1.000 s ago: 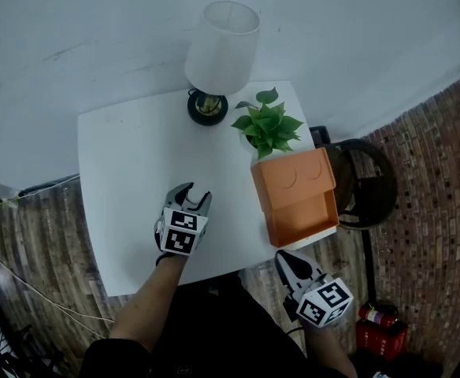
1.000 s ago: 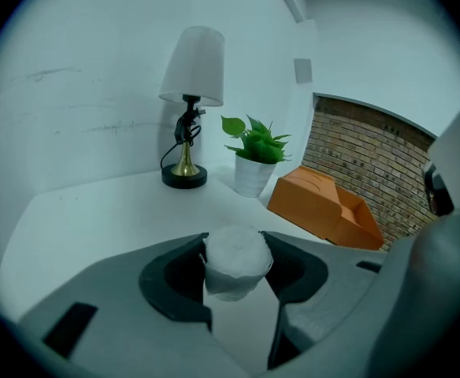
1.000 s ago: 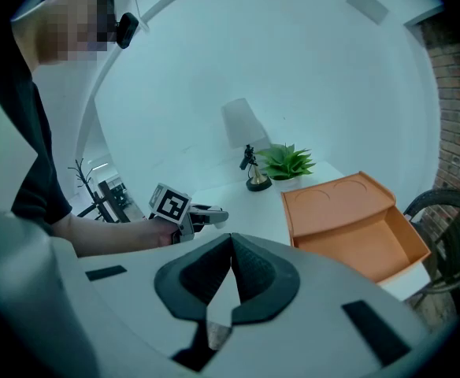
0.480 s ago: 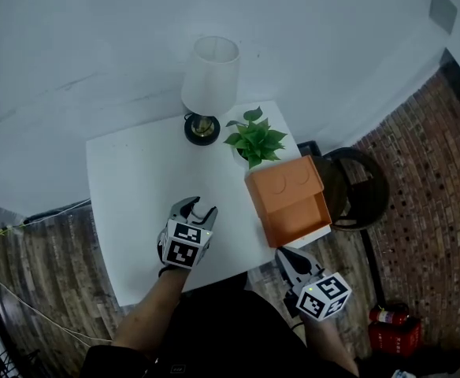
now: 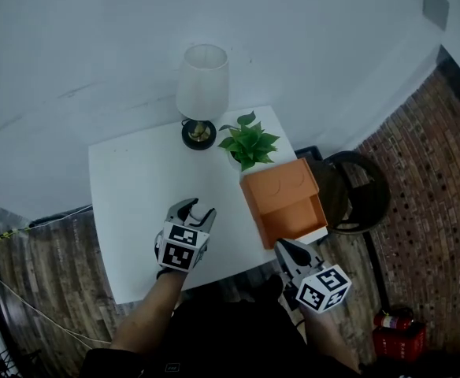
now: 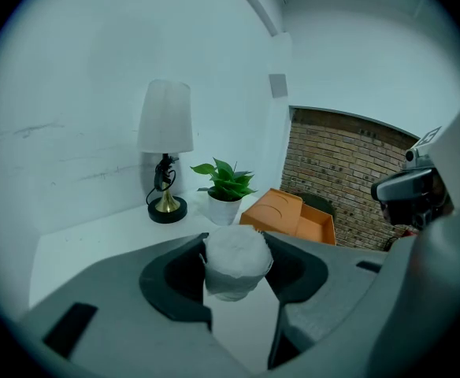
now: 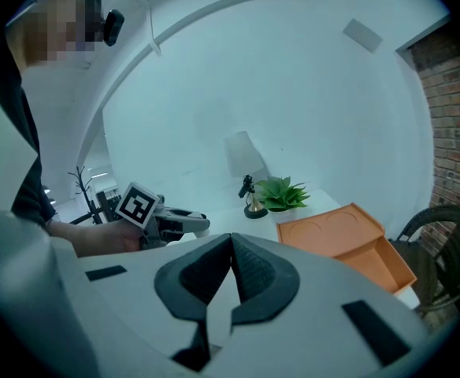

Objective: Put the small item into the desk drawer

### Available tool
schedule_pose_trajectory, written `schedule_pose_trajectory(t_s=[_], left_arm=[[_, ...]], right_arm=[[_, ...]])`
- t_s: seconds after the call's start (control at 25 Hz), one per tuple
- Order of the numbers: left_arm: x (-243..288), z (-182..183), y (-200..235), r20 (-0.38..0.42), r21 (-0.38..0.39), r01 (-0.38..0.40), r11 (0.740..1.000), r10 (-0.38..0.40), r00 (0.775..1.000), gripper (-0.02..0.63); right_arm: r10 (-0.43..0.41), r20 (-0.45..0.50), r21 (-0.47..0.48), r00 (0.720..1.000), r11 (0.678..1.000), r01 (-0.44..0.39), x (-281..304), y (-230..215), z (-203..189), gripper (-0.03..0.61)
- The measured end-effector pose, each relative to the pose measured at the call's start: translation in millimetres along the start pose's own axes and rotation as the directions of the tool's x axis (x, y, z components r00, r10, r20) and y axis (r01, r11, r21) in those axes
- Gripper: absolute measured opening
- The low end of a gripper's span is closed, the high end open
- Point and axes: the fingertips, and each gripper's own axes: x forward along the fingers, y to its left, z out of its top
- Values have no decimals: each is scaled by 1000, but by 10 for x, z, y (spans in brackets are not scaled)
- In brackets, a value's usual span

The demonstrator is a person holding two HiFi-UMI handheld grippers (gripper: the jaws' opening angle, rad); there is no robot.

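Observation:
My left gripper [image 5: 196,209] hovers over the front middle of the white table [image 5: 127,179], shut on a small white crumpled item [image 6: 234,264] that fills the gap between its pads. An orange desk organiser [image 5: 277,186] stands at the table's right edge. Its drawer [image 5: 299,215] is pulled out toward me and looks empty [image 7: 391,260]. My right gripper [image 5: 287,247] hangs just off the table's front edge, below the drawer's front. Its jaws are shut with the tips touching [image 7: 231,240] and nothing between them.
A white-shaded lamp [image 5: 201,85] and a potted green plant [image 5: 247,142] stand at the table's back, behind the organiser. A black round chair [image 5: 357,191] is right of the table. A red object [image 5: 387,321] sits on the brick-patterned floor.
The head view has shifted, so the table sits smaller and higher. The left gripper still holds the white item over the same spot. The right gripper sits slightly nearer the drawer front.

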Motion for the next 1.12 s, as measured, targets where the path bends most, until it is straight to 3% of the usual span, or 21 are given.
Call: schedule_pose_trajectory(t_s=[0.24,0.68,0.92,1.12], left_arm=[[172,169,-402,2,12,-30,999,30,1000,199],[703,643,-1676,12,20,-82,996,82,997,199],[998,751,-2464,12,11,-69,998,69,998,199],[1131,741,-2717,8,7,-52,999,52,999,199]], right_arm=[[62,22,-8,998,998,-62,-248,-390,34,5],[106,32,8,994,994,-106,-1243,-1583,29,4],[119,3,-6,993,993,-119,-1754,-2176,-73,5],[93,13,-4,996,996,-92,-1910,-2435,-59,3]])
